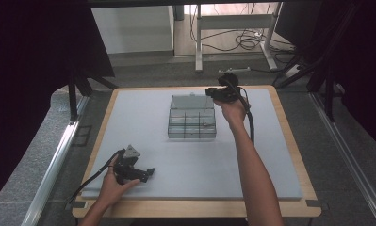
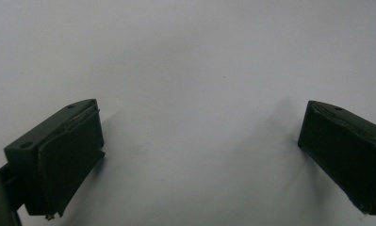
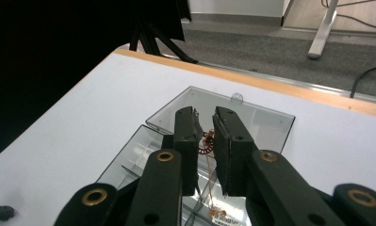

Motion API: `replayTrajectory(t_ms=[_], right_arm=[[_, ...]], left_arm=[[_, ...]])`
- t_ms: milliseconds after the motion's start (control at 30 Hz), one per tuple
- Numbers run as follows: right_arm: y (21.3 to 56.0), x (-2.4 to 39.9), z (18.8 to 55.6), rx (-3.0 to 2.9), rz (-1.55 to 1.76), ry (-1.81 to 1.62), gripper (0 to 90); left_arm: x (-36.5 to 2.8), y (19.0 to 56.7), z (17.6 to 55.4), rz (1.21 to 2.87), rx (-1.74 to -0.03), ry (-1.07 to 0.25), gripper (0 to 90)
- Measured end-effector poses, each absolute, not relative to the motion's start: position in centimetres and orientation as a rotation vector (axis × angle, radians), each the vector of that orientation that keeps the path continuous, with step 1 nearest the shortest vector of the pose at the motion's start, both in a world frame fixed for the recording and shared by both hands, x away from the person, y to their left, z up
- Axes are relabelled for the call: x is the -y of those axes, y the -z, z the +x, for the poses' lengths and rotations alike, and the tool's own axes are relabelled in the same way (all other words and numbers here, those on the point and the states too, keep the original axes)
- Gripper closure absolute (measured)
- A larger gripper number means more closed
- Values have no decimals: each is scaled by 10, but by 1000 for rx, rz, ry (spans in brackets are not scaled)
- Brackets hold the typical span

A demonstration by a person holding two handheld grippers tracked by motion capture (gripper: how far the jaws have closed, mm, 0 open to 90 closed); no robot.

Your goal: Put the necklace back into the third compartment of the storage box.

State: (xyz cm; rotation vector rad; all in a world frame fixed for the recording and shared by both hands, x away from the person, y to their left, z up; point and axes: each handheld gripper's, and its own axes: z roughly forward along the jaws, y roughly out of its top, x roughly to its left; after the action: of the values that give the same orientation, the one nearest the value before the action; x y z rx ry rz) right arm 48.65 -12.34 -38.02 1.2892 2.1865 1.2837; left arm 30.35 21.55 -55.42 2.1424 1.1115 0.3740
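Covering most of the wooden table [image 1: 289, 136] is a pale grey mat [image 1: 143, 127], and on its far middle part sits a clear plastic compartment box [image 1: 192, 123] with its lid folded open flat behind it, toward the far edge. In the right gripper view the box's dividers show as rows of small cells, and the lid [image 3: 265, 123] lies against the mat with a small round tab at its far rim.

The right gripper [image 3: 205, 141] hangs over the box's far right corner, held from behind by the person's right hand [image 1: 233, 113]. Its jaws stand nearly together, and a small copper-coloured coil with thin wire leads [image 3: 206, 143] sits in the narrow gap between them; whether the pads actually pinch it I cannot tell for sure, though it appears held there above the cells.

The left gripper [image 1: 137, 173] rests near the mat's front left, well apart from the box. Its jaws stand wide open with nothing but bare mat between them.
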Motion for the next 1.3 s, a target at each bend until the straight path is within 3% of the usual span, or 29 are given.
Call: replayTrajectory(t_ms=[1300], right_arm=[[473, 117, 495, -2334, 1414, -1086, 780]], left_arm=[[-215, 554, 303, 2142, -1113, -371, 4]])
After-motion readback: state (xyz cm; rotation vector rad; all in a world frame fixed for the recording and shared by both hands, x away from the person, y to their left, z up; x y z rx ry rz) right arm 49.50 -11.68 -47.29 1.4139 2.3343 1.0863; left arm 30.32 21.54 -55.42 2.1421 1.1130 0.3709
